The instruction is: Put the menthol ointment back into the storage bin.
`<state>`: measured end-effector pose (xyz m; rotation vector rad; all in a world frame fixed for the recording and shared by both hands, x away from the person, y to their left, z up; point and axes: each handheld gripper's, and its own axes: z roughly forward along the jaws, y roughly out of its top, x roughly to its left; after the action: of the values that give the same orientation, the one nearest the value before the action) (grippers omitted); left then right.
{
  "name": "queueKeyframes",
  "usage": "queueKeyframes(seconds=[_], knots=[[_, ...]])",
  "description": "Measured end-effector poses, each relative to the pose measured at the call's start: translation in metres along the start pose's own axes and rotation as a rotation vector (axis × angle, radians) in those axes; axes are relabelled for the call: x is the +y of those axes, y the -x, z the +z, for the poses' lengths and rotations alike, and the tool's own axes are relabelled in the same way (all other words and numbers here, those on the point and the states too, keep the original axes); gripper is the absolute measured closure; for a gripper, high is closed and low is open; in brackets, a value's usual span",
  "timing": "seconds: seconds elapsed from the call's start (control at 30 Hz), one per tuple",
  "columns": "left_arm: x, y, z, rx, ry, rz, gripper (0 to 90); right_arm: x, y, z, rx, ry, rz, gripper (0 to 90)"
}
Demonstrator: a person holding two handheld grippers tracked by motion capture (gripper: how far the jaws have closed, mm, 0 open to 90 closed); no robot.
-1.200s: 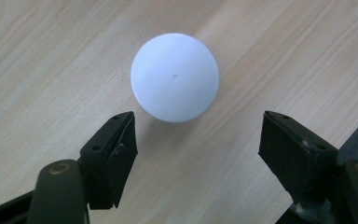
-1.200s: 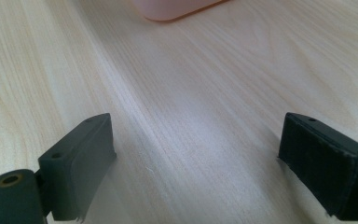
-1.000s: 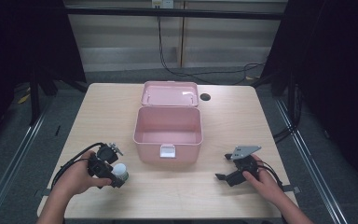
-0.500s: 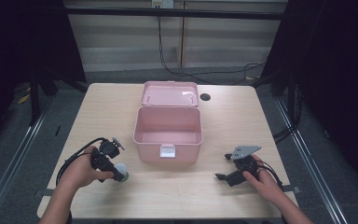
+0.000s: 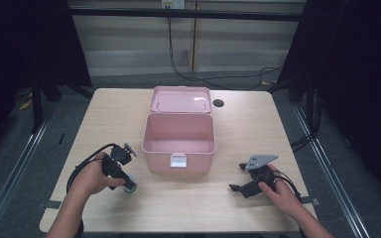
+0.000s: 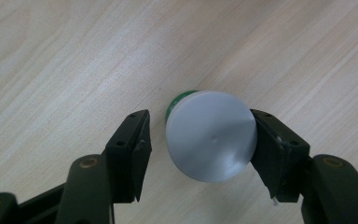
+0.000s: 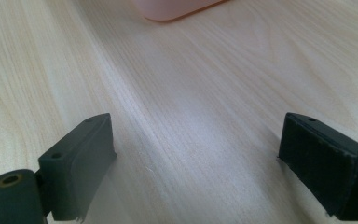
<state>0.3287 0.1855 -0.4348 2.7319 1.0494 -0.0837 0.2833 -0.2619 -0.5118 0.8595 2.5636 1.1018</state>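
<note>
A small green container with a round white lid (image 6: 209, 135) stands upright on the wooden table (image 5: 188, 208), left of the pink box. My left gripper (image 6: 200, 128) points down over it with the lid between its jaws. The jaws have just been closing. One pad (image 6: 265, 144) touches the lid's rim, while a narrow gap remains at the other pad (image 6: 137, 154). In the high view the left gripper (image 5: 125, 184) covers most of the container (image 5: 130, 188). My right gripper (image 5: 236, 177) rests low at the right front, open and holding nothing (image 7: 196, 140).
An open pink box (image 5: 178, 157) with a white latch sits mid-table, its lid (image 5: 180, 100) leaning back. A dark round hole (image 5: 218, 103) marks the tabletop behind it. Cables trail from both grippers. The box's near corner (image 7: 177, 9) lies ahead of the right gripper.
The left gripper has dropped over the white-lidded container, which now sits mostly under it, and its jaws have drawn in. The right hand has not moved.
</note>
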Motion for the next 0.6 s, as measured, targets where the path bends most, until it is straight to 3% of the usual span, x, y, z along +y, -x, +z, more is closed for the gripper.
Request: queueKeyframes(seconds=[0.3, 0.6], knots=[[0.0045, 0.0034, -0.0002, -0.004, -0.035, -0.001, 49.4, 0.0, 0.0, 0.0, 0.0, 0.0, 0.0, 9.7], [0.0073, 0.0039, -0.002, 0.018, -0.066, -0.012, 50.0, 0.0, 0.0, 0.0, 0.0, 0.0, 0.0, 9.7]])
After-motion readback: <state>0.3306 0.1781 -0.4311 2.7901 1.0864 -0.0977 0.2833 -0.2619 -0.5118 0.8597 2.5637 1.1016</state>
